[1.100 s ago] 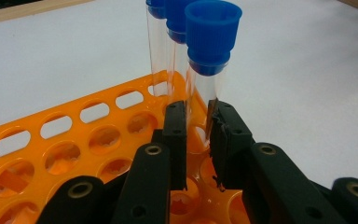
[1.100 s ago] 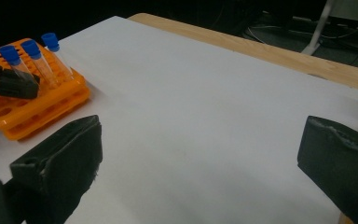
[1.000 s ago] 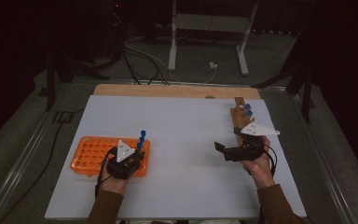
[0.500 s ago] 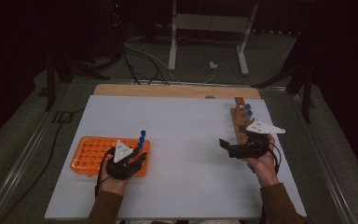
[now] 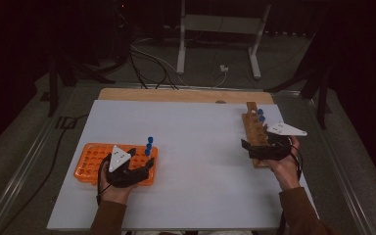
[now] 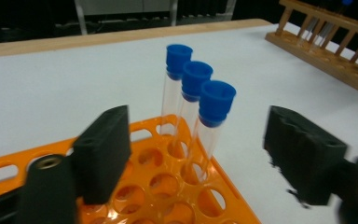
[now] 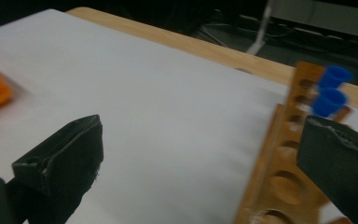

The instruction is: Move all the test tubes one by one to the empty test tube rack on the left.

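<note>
Three clear tubes with blue caps [image 6: 200, 93] stand in a row at the corner of the orange rack [image 6: 149, 200]; from above the tubes [image 5: 149, 145] are at the rack's [image 5: 90, 161] right end. My left gripper [image 6: 200, 154] is open; its jaws have just been opening, and the nearest tube [image 6: 212, 126] stands free between them. From above, the left gripper [image 5: 144, 159] sits at the rack's right end. My right gripper [image 7: 205, 154] is open and empty, one jaw over the wooden rack [image 7: 279, 172], which holds two blue-capped tubes [image 7: 331, 88].
The wooden rack [image 5: 253, 125] lies along the right side of the white table top [image 5: 196, 132], with my right gripper [image 5: 247, 149] at its near end. A wooden strip [image 5: 176, 95] runs along the far edge. Cables and a stand are on the floor beyond.
My right hand has shifted to the right, onto the near end of the wooden rack. My left hand has stayed at the orange rack.
</note>
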`<state>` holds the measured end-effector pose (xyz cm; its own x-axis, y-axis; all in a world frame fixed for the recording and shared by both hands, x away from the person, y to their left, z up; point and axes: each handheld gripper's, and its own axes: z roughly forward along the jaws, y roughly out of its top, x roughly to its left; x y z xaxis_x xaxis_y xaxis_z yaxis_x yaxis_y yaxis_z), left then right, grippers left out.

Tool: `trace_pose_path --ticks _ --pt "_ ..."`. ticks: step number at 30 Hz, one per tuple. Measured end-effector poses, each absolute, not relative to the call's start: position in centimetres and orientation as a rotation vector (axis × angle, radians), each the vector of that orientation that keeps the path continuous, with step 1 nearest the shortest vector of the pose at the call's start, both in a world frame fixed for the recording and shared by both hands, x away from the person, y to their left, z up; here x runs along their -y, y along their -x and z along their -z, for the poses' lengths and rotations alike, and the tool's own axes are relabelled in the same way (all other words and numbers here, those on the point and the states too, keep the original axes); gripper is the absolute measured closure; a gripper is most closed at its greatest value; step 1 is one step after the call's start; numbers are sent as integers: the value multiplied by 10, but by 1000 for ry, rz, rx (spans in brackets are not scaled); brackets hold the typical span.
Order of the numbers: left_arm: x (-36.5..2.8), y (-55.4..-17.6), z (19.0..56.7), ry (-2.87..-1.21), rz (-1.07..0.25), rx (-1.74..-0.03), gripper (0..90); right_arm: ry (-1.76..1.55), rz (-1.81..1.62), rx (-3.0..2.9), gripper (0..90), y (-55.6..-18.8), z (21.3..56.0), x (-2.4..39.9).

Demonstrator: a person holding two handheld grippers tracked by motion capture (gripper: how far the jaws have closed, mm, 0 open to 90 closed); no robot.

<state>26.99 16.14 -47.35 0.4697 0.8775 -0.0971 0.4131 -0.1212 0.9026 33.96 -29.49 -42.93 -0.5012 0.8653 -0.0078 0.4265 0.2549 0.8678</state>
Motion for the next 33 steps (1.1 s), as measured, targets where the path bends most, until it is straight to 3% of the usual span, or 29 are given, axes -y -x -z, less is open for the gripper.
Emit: trace_pose_path --ticks 6,8,12,16,26,30,33 --pt "-164 -270 473 -1709 -592 -1119 91 -1216 -1152 -2016 8 -355 432 311" --pt "-163 -270 472 -1705 -582 -1115 33 -1234 -1136 -2012 48 -362 434 316" --pt "-161 -269 472 -1698 -576 -1099 13 -1275 -1105 -2000 93 -377 437 322" --pt "-159 -268 471 -1699 -583 -1094 14 -1343 -1080 -1976 198 -391 441 329" --pt "-157 -265 467 -1687 -587 -1078 14 -1336 -1030 -1990 680 -410 449 326" --pt "-156 -264 465 -1679 -596 -1066 14 -1364 -1041 -1976 760 -413 455 326" --pt "-153 -264 462 -1679 -601 -1051 14 -1366 -1041 -1963 759 -414 456 325"
